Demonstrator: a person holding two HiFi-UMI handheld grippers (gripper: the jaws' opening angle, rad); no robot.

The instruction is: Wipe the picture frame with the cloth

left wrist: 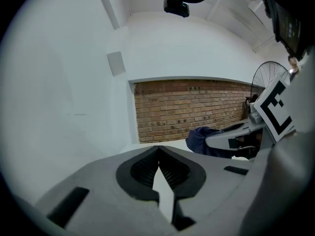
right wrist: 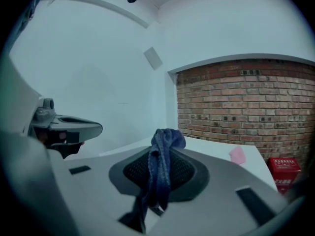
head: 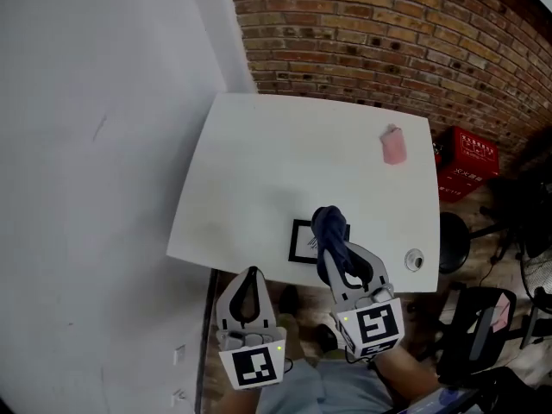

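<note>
Right gripper (right wrist: 161, 146) clamps a dark blue cloth (head: 329, 224) over the black picture frame (head: 297, 241) lying at the white table's (head: 285, 162) near edge, apparently for wiping, while the left gripper (left wrist: 158, 151), clenched on nothing, hangs clear off that edge
</note>
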